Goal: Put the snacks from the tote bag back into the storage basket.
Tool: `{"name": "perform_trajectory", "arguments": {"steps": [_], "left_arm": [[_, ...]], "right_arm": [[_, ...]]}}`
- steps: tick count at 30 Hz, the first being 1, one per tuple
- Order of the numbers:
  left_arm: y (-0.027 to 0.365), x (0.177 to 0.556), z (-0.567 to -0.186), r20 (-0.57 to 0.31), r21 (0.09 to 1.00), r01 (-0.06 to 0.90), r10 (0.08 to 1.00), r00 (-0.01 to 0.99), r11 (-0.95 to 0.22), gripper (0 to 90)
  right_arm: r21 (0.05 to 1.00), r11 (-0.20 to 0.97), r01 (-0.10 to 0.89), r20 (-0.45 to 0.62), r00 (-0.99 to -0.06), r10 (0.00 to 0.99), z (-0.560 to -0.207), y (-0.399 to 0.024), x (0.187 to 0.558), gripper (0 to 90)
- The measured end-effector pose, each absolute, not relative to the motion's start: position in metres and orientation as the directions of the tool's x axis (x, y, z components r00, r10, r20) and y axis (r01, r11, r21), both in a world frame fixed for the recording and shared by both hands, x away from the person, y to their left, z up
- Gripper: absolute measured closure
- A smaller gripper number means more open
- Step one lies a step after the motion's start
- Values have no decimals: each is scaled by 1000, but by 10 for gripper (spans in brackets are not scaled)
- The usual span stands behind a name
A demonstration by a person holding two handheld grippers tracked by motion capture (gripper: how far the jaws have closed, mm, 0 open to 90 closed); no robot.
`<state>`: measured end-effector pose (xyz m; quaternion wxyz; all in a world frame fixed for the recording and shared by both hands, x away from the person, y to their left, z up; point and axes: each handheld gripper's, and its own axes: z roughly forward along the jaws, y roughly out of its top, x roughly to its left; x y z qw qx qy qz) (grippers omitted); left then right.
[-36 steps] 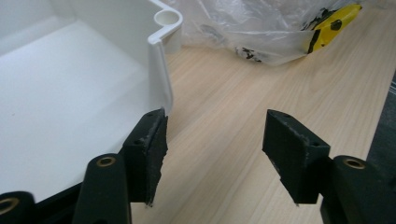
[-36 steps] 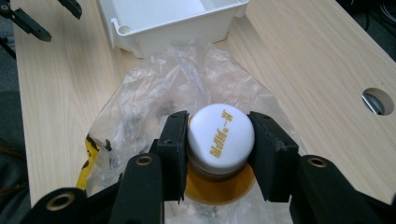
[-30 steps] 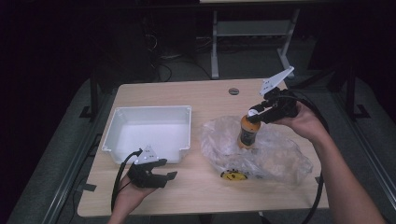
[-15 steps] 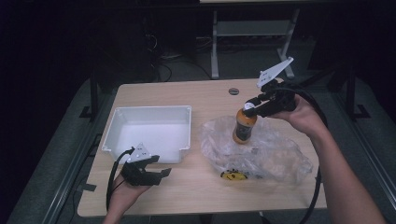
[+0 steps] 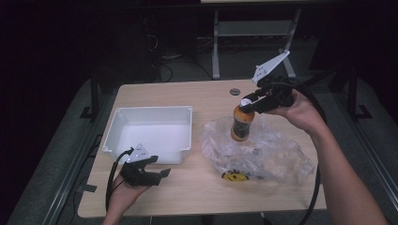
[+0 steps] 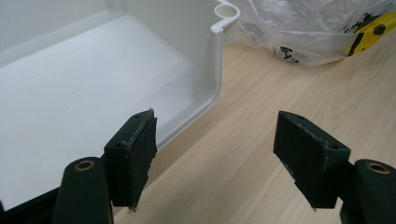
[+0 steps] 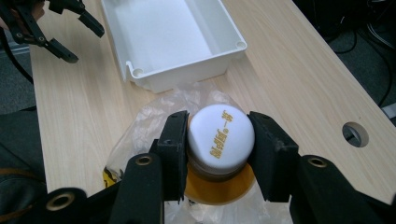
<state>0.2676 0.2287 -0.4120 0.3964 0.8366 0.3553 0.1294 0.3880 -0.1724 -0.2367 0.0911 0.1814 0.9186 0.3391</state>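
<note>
Bottle (image 5: 242,123) — cap pinched by right gripper (image 7: 218,154) — seemingly above plastic bag (image 5: 263,150); left gripper (image 6: 212,158) spread beside tray (image 5: 141,117).

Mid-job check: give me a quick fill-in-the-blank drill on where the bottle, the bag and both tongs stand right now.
1. The right tongs are clamped on the ____ cap of the orange plastic bottle.
2. The bottle hangs above the crumpled clear ____ bag.
3. The left tongs have just been opening and hold ____.
4. The left tongs sit beside the ____ rectangular plastic tray on the wooden table.

Missing words: white; plastic; nothing; white
</note>
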Motion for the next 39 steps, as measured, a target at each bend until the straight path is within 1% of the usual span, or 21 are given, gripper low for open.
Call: {"name": "perform_trajectory", "arguments": {"steps": [10,22,30,33,39], "left_arm": [[232,268,-412,-69,755,499,705,706,-426,291],[239,269,-412,-65,756,503,717,694,-418,287],[241,270,-412,-63,755,507,724,687,-415,288],[242,270,-412,-52,753,502,722,690,-426,288],[242,270,-413,-59,749,512,726,685,-421,288]], "right_arm": [[657,715,239,-48,-933,356,-225,-157,387,587],[663,714,224,-36,-943,330,-222,-137,385,587],[666,716,211,-54,-943,327,-215,-128,384,587],[665,721,196,-63,-947,316,-210,-123,383,587],[661,732,167,-82,-953,291,-199,-110,380,588]]}}
